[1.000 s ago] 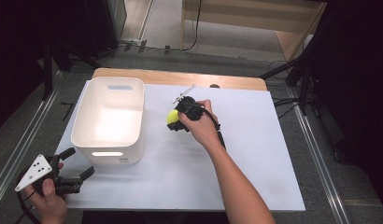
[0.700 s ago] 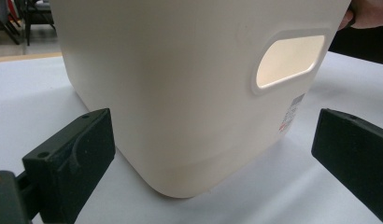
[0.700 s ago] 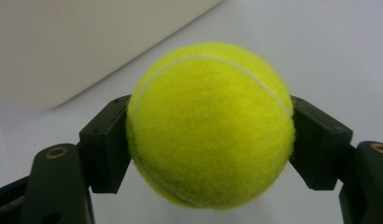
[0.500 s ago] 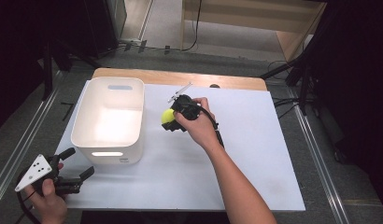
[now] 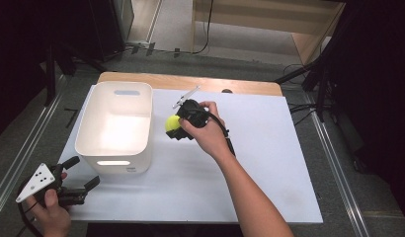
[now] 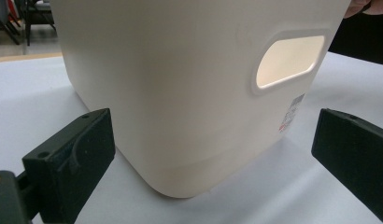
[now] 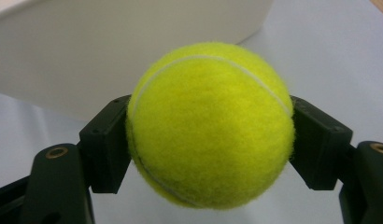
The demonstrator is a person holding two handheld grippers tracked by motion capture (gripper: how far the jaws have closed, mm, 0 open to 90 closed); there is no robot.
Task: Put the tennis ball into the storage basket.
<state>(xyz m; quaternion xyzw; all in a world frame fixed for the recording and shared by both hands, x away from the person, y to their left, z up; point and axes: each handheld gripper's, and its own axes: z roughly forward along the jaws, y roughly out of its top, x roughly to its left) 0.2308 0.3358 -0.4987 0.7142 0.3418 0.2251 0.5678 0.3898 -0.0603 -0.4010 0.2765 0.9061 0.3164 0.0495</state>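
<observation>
Right forearm reaches diagonally from near edge toward table centre, wrist bent left. Right gripper [image 5: 177,126] clamped on tennis ball [image 5: 171,123], both pads pressing its sides, just right of white bin [image 5: 116,148]. Left gripper [image 5: 84,185] at near-left corner, level, jaws wide apart, empty, facing bin.

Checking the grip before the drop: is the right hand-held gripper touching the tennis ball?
Touching. The right gripper view shows both black jaws of the right hand-held gripper pressed against the tennis ball.
</observation>
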